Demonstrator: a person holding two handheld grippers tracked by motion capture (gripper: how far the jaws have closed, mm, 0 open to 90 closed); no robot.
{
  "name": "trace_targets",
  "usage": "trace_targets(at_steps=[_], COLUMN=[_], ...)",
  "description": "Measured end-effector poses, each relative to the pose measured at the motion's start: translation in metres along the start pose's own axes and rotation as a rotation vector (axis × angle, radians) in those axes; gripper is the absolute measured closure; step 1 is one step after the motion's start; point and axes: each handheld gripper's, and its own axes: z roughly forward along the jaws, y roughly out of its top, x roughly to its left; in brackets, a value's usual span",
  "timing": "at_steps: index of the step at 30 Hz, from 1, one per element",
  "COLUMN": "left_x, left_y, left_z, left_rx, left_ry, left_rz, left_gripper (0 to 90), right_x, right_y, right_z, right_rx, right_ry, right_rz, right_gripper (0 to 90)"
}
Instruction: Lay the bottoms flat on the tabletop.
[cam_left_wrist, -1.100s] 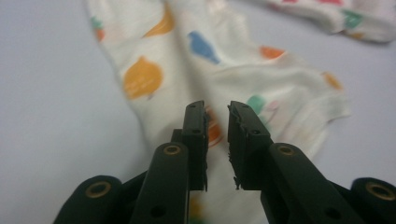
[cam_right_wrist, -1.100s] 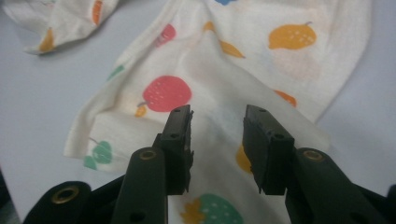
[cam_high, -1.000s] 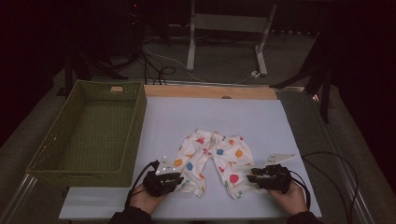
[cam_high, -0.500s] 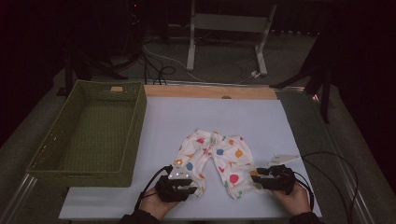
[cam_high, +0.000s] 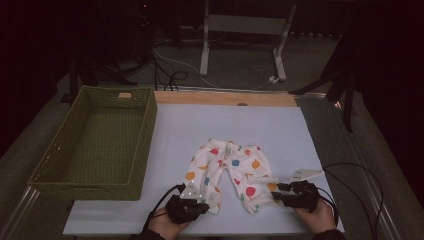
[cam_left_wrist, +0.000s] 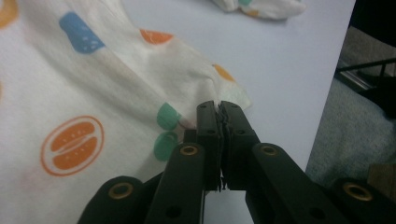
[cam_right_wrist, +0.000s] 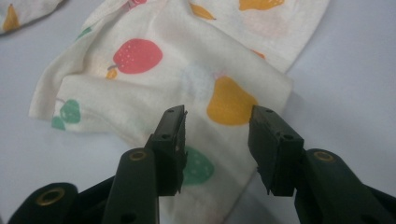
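1. Fruit-print trousers (cam_high: 229, 172) lie flat on the white table (cam_high: 200, 125), waist away from us, beside the green basket (cam_high: 95, 145).
2. Our left gripper (cam_left_wrist: 219, 108) has just clenched on one leg's hem, it seems; cloth between the pads is hard to see.
3. Our right gripper (cam_right_wrist: 217, 122) stands released, the other hem between its jaws: we close there, then lift evenly.

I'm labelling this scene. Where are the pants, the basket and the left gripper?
pants (cam_high: 231, 164), high view, the seat below the waistband.
basket (cam_high: 148, 145), high view, its right wall.
left gripper (cam_left_wrist: 219, 108), left gripper view, the closed jaw tips.
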Motion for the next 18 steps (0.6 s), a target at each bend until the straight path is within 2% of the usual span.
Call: trace_targets(at_steps=[5,11,12,15,16,17,18], left_x=[-0.002,-0.005,-0.006,-0.007,-0.009,-0.01,-0.011], left_y=[0.009,0.016,0.018,0.018,0.018,0.019,0.019], left_z=[0.006,0.016,0.022,0.028,0.029,0.031,0.032], left_rx=[-0.007,-0.001,0.019,0.04,0.03,0.032,0.031], left_ry=[0.007,-0.001,-0.001,0.004,0.014,0.02,0.019], left_rz=[0.002,0.004,0.01,0.019,0.032,0.035,0.033], left_gripper=[73.5,61.0,60.6,60.6,68.2,72.8,77.4], right_x=[-0.006,-0.005,-0.001,0.001,0.005,0.006,0.006], right_y=[-0.005,-0.007,-0.007,-0.008,-0.009,-0.009,-0.009], right_z=[-0.004,-0.002,0.0,0.0,0.0,-0.001,-0.001], right_rx=[0.004,0.018,0.025,0.023,0.019,0.016,0.02], right_ry=[-0.008,0.005,-0.001,-0.018,-0.058,-0.047,-0.053], right_rz=[0.02,0.006,-0.018,-0.039,-0.064,-0.065,-0.077], right_gripper=[55.5,53.7,52.4,55.6,69.1,75.0,77.1])
